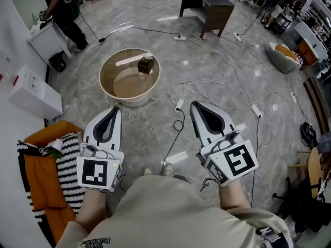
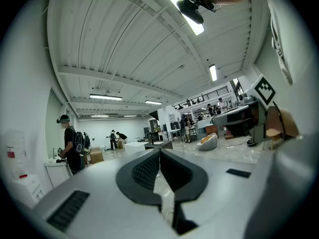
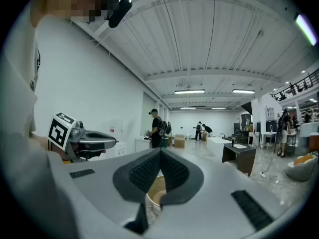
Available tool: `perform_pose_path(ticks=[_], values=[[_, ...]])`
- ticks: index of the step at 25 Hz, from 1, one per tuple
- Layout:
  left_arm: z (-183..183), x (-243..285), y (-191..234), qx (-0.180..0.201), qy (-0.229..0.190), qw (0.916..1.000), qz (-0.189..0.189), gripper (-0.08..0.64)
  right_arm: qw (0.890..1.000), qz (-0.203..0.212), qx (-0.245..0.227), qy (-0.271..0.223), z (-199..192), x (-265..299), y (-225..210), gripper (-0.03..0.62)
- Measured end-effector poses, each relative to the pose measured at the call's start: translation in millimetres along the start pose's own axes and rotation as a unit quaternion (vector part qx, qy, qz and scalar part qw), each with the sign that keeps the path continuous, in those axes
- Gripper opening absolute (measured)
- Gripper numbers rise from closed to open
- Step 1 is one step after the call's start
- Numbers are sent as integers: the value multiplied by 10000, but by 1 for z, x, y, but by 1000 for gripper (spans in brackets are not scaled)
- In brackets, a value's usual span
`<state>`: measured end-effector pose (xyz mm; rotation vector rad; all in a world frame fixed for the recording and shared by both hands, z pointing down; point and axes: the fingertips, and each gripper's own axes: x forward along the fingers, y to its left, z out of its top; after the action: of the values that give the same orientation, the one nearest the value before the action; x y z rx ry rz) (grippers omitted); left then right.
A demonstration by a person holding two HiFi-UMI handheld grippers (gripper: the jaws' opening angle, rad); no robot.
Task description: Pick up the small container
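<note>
1. Item sought: small container [image 1: 146,65], a dark pot with a green sprig, upright inside the round beige tub [image 1: 129,101] on the floor, near the tub's far right rim and well apart from both grippers
2. Left gripper [image 1: 115,109]: fingers pressed together with nothing between them, held roughly level ahead of the person's body
3. Right gripper [image 1: 194,105]: fingers likewise together and empty, with the tub showing below the closed tips in the right gripper view
4. Step in hand, by judgement: approach, with no grasp begun; part the fingers of the chosen gripper before it reaches the tub, wide enough to pass the pot's body
5. Approach: come in over the rim and down, one finger on each side of the pot and below the sprig, so that neither plant nor rim is struck
6. Hazard: cables [image 1: 178,122] trail across the floor between the person and the tub; step clear of them
7. Lift: close firmly, then raise the pot straight up and upright until it clears the rim
</note>
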<state>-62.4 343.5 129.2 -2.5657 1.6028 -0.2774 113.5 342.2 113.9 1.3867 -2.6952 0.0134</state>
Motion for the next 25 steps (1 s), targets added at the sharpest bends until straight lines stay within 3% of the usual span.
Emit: perform_pose_path(ticks=[25], values=[[-5,31,-60,132,276,9995,-20,8,9993,299,223,63,-32,-22,-43,-3]])
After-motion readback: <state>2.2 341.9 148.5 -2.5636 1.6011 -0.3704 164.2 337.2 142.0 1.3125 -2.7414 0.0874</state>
